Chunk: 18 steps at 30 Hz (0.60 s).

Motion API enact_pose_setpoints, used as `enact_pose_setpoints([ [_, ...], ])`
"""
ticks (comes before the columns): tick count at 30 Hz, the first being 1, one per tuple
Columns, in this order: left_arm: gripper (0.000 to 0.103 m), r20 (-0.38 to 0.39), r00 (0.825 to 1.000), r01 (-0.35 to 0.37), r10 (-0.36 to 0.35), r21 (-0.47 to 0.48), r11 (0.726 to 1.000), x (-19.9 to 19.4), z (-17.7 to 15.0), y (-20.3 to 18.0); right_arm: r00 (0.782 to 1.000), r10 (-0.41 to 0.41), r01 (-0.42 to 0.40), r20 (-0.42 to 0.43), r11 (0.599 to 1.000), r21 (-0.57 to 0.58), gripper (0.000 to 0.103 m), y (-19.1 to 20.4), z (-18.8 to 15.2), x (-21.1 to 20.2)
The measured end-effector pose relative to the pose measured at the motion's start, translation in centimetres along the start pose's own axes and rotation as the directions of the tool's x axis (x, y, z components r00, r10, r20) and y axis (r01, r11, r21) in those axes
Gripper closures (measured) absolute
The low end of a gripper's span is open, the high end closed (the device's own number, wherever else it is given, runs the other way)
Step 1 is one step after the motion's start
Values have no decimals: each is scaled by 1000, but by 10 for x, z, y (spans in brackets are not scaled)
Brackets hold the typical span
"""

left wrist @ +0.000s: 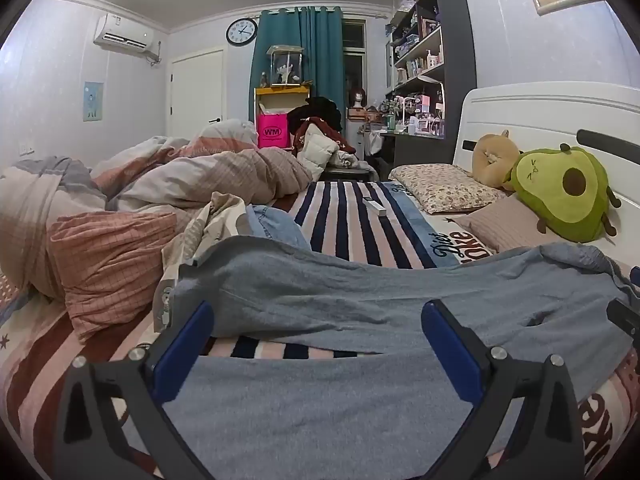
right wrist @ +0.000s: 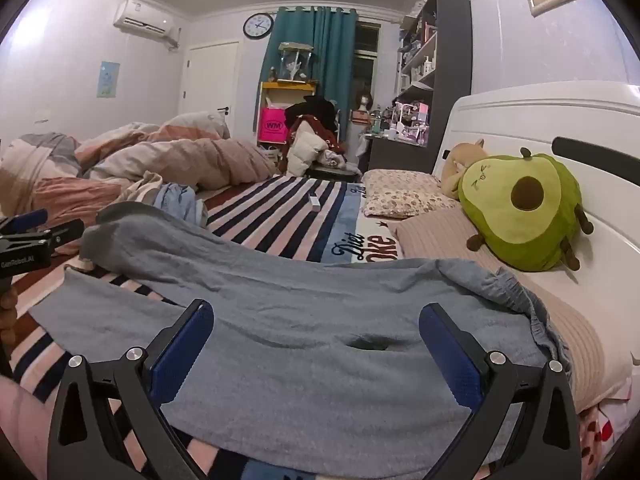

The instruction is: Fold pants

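Grey-blue pants (left wrist: 360, 300) lie spread across the striped bed, legs to the left, waistband to the right. In the left wrist view my left gripper (left wrist: 318, 320) is open, its blue pads over the near leg. In the right wrist view the pants (right wrist: 304, 320) fill the foreground and my right gripper (right wrist: 316, 320) is open just above the seat area near the waistband (right wrist: 532, 304). The left gripper (right wrist: 28, 236) shows at the far left edge there, over the leg ends. Neither holds cloth.
A crumpled duvet (left wrist: 160, 184) piles up at the left. A light blue garment (left wrist: 276, 224) lies beyond the pants. A small white remote (left wrist: 374, 206) rests on the striped blanket (left wrist: 352, 224). Pillows (left wrist: 444, 188), an avocado plush (left wrist: 564, 192) and the white headboard (left wrist: 540, 116) stand at the right.
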<state>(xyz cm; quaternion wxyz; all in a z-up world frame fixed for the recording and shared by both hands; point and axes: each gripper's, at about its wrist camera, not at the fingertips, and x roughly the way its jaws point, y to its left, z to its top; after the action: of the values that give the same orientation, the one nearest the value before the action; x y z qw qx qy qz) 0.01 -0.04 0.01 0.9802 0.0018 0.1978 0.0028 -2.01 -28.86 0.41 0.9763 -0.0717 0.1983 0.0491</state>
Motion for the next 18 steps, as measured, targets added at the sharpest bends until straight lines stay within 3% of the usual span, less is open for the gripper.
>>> enact_pose_setpoints([
  [18,1,-6,1000,1,-1,-6,1000,-1,0,1,1000,6,-6,-14,1000,7,0,-7,-6,2],
])
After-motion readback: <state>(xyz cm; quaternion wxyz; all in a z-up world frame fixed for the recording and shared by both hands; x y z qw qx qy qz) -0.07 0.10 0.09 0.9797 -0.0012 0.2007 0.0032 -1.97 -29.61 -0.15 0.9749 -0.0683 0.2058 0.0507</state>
